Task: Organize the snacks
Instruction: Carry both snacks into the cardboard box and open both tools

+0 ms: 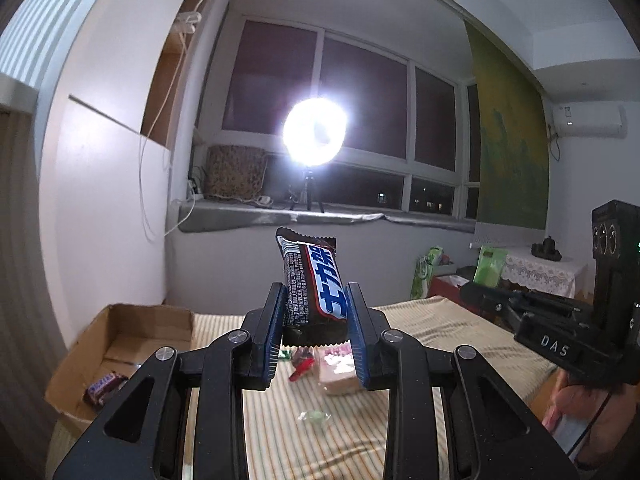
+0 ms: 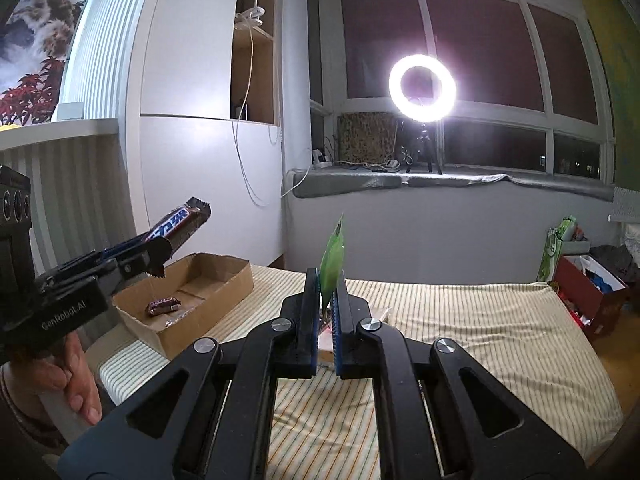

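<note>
Fingers of left gripper [image 1: 314,316] clamp chocolate bar [image 1: 310,284]; right gripper [image 2: 327,304] pinches green sachet [image 2: 334,258] edge-on; sachet's thin hold may slip short of cardboard box [image 2: 224,280].

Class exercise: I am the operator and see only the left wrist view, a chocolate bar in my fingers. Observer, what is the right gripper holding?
Observer: The right gripper is shut on a thin green packet, standing upright between its fingers.
Operator: How much is in the cardboard box?
Observer: The cardboard box holds one small chocolate bar and a few scraps beside it.
Operator: Does my bar stick out far?
Observer: Yes, the chocolate bar juts well past the left gripper, above the box.
</note>
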A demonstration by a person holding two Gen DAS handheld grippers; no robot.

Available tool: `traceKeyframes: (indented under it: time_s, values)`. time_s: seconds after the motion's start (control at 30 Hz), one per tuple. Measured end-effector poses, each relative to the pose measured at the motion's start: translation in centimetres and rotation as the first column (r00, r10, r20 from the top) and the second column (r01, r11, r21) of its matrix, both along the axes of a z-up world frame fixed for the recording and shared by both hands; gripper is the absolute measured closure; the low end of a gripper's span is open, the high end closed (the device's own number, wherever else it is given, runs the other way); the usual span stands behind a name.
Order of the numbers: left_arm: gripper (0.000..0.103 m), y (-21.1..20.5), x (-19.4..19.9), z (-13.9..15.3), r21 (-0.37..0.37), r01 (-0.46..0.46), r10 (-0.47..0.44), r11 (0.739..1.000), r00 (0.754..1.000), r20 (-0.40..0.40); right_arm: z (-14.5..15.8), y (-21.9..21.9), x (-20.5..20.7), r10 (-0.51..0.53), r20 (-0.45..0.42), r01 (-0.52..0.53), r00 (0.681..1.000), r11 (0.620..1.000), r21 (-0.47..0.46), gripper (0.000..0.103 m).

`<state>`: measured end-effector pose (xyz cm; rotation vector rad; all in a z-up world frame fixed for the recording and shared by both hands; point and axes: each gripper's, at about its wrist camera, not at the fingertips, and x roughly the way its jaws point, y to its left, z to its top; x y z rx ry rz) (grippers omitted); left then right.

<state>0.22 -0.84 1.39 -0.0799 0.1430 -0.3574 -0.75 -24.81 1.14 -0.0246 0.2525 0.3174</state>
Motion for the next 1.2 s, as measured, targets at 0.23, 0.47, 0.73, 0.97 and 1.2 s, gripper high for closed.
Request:
traceKeyframes:
  time_s: [0.23, 0.47, 0.73, 0.97, 1.2]
  values:
    - [0.075, -0.8, 0.4, -1.1, 0.007, 0.01, -0.01, 1.0, 1.0, -0.03, -0.7, 0.0, 1.2, -0.003, -0.031, 0.003, 1.0, 1.0, 0.004, 0.098]
    - [0.075, 1.9, 0.6, -1.7, -0.011, -0.021, 0.02, 1.0, 0.999, -0.039, -1.0, 3.8, 2.6, 0.044, -0.05, -0.046, 0.998, 0.999, -0.024, 0.098]
    - [0.075, 9.5, -0.6, -2.1, -0.022, -0.167, 0.167, 0.986, 0.986, -0.03, -1.0, 14.0, 4.8, 0.229, -0.061, -0.232, 0.972, 0.971, -0.057, 0.098]
    - [0.075, 16.1, -2.1, -2.3, -0.039, -0.322, 0.32, 0.946, 0.946, -0.047, -1.3, 19.8, 4.6, 0.356, -0.055, -0.359, 0.933, 0.932, -0.052, 0.098]
    - [0.075, 16.6, -2.4, -2.2, -0.037, -0.335, 0.334, 0.941, 0.942, -0.042, -1.9, 20.7, 4.5, 0.366, -0.072, -0.371, 0.928, 0.927, -0.061, 0.098]
